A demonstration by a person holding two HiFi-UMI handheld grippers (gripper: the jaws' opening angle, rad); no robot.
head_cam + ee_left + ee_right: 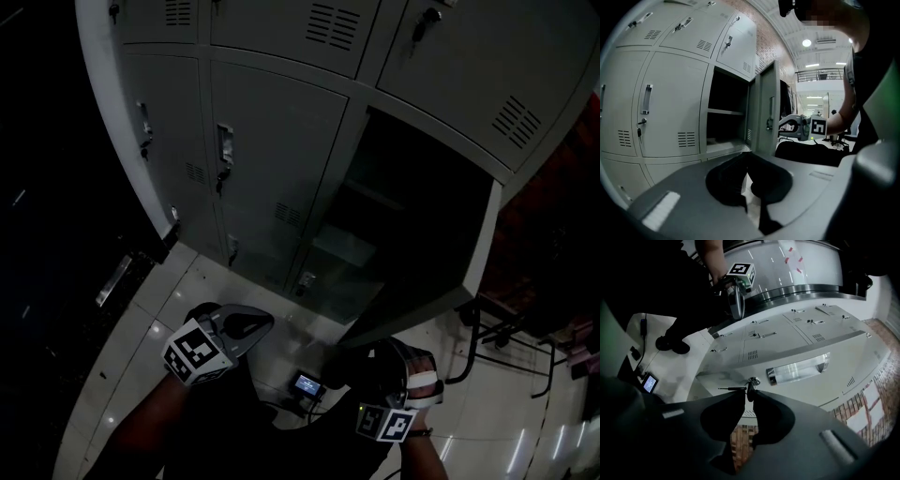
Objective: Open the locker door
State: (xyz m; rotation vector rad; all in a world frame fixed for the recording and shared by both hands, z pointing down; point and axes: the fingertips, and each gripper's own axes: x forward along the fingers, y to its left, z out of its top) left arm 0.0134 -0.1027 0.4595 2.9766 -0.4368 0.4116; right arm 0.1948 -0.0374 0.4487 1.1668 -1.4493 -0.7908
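Note:
The grey locker bank [272, 141] has one door [478, 244] swung out toward me, and its dark compartment [403, 206] with a shelf stands open. My right gripper [356, 356] is at that door's free edge. In the right gripper view its fingertips [749, 392] pinch the small dark key [750, 386] in the lock, beside the chrome recessed handle [797, 369]. My left gripper [246, 323] hangs low on the left, away from the lockers, its jaws together with nothing in them. From the left gripper view the open door [766, 117] and the right gripper [785, 125] show side on.
The other locker doors [670, 108] are closed, with keys in several locks. A small lit screen device [307, 383] with cables lies on the glossy tiled floor by my feet. Black metal frame legs [506, 328] stand to the right of the open door.

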